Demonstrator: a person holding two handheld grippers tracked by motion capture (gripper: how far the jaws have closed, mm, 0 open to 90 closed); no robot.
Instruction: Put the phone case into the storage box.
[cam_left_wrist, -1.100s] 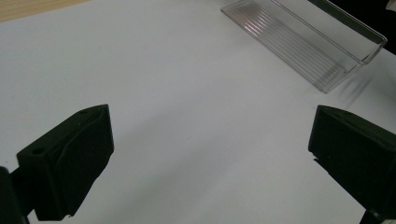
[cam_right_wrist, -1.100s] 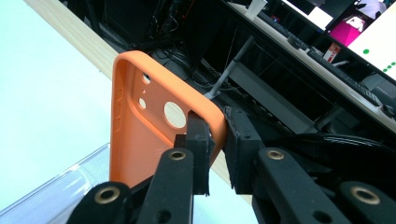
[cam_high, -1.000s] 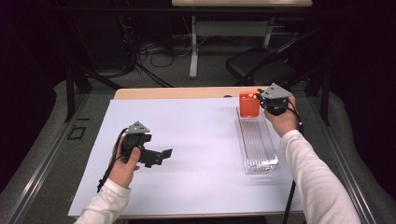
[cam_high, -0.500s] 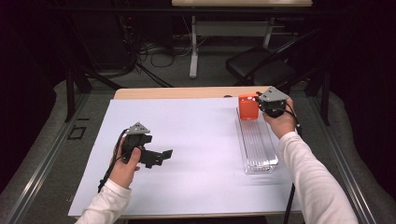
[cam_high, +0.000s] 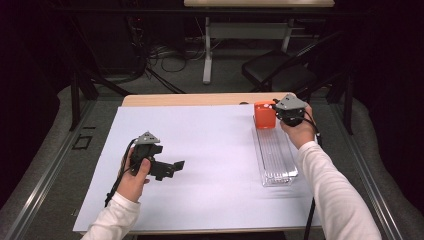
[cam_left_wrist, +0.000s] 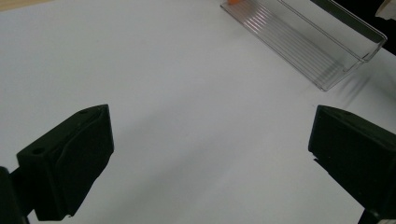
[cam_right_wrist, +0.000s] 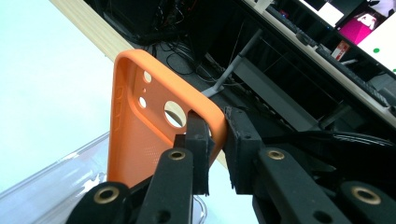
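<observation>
Fingers (cam_right_wrist: 201, 140) of the right gripper (cam_high: 290, 111) are pinched narrow on the side wall of an orange phone case (cam_right_wrist: 154, 135), one finger inside the shell and the other outside it, just beside the largest of the camera cut-outs. In the right gripper view the case stands on end ahead of the fingers, its dotted inner face towards the camera, with its lower end down in a clear plastic tray (cam_right_wrist: 60, 182). In the high view the orange phone case (cam_high: 264, 115) sits at the far end of the clear plastic tray (cam_high: 276, 160), touching the fingers' left side, and the tray runs back from the fingers towards the person along the right part of the bench (cam_high: 210, 145), which is covered with a white sheet.

Fingers (cam_left_wrist: 70, 168) of the left gripper (cam_high: 152, 160) stand wide apart with bare white sheet between them. They point across the bench towards the tray (cam_left_wrist: 303, 37), which lies well ahead of them and to their right. In the high view the left gripper is held just above the sheet, well apart from the case and the tray.
</observation>
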